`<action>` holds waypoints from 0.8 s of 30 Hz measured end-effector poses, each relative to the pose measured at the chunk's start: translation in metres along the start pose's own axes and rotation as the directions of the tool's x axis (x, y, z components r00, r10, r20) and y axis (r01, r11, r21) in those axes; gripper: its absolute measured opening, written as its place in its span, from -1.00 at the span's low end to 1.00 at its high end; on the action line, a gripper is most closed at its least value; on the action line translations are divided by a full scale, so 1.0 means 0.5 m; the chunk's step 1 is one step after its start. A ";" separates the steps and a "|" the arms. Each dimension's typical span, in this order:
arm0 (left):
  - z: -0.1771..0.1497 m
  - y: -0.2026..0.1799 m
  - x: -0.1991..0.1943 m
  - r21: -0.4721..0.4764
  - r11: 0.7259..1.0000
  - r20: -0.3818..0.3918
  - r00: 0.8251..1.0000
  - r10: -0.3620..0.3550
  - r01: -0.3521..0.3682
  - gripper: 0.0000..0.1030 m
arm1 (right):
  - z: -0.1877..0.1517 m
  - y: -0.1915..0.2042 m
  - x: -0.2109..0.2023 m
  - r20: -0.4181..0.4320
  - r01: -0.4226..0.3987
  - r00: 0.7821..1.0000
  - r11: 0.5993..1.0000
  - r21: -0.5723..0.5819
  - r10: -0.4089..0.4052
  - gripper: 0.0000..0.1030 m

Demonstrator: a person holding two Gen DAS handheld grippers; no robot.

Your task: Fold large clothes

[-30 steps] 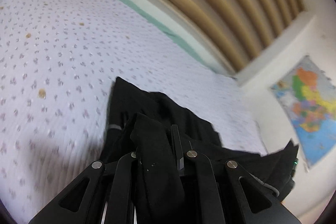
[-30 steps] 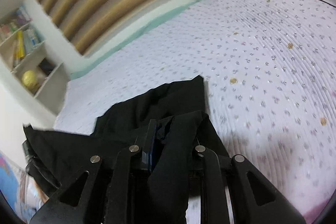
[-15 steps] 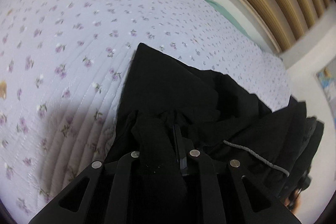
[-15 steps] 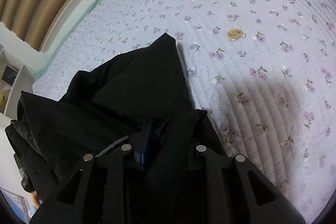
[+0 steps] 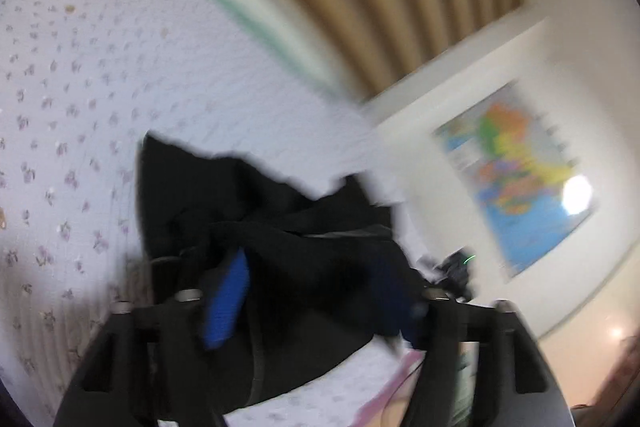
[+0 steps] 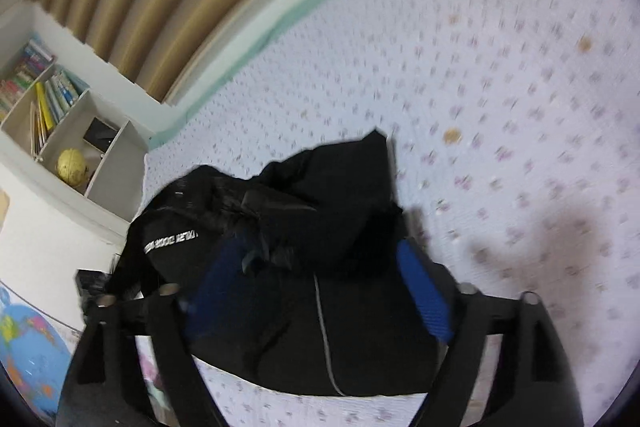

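- Left wrist view: left gripper (image 5: 316, 291), jaws spread wide, blue pads showing, nothing clamped. Black garment (image 5: 256, 211) lies bunched on the flowered bedspread (image 5: 80, 87) under the fingers. Wall map (image 5: 516, 179) to the right. Picture blurred.
- Right wrist view: right gripper (image 6: 316, 291), jaws apart, empty. Garment heaped in a rough bundle, white lettering uppermost; bookshelf (image 6: 60, 123) beyond.
- Progress: folded over and released, apparently; the bundle looks untidy, squaring up likely remains.

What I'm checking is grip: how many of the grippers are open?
2. The left gripper is open over the black garment on the bed; the right gripper is open above it too. Neither is hidden.
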State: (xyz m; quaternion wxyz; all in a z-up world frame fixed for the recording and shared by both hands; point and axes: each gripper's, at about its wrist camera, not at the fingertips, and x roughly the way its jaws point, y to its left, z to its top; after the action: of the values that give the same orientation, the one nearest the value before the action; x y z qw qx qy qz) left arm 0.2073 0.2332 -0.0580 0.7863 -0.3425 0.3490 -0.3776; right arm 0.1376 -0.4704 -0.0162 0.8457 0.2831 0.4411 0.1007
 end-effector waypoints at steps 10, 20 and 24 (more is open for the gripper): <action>0.007 0.010 0.073 0.172 0.881 0.031 0.897 0.442 -0.440 0.52 | 0.007 0.057 0.105 0.035 0.242 0.970 0.935 -0.257 -0.241 0.72; 0.063 0.112 0.180 0.121 0.952 -0.065 0.955 0.290 -0.281 0.52 | 0.113 0.015 0.253 -0.030 0.130 0.989 0.943 -0.305 -0.146 0.72; 0.070 0.134 0.228 0.076 0.985 -0.120 0.979 0.165 -0.157 0.49 | 0.123 0.005 0.318 -0.124 0.020 0.991 0.959 -0.281 -0.057 0.15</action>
State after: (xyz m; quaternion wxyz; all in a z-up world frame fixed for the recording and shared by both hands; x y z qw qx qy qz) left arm 0.3129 0.1802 -0.1266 0.8016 -0.2625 0.4118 -0.3448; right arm 0.2810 -0.4258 -0.0965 0.8482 0.1449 0.4824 0.1637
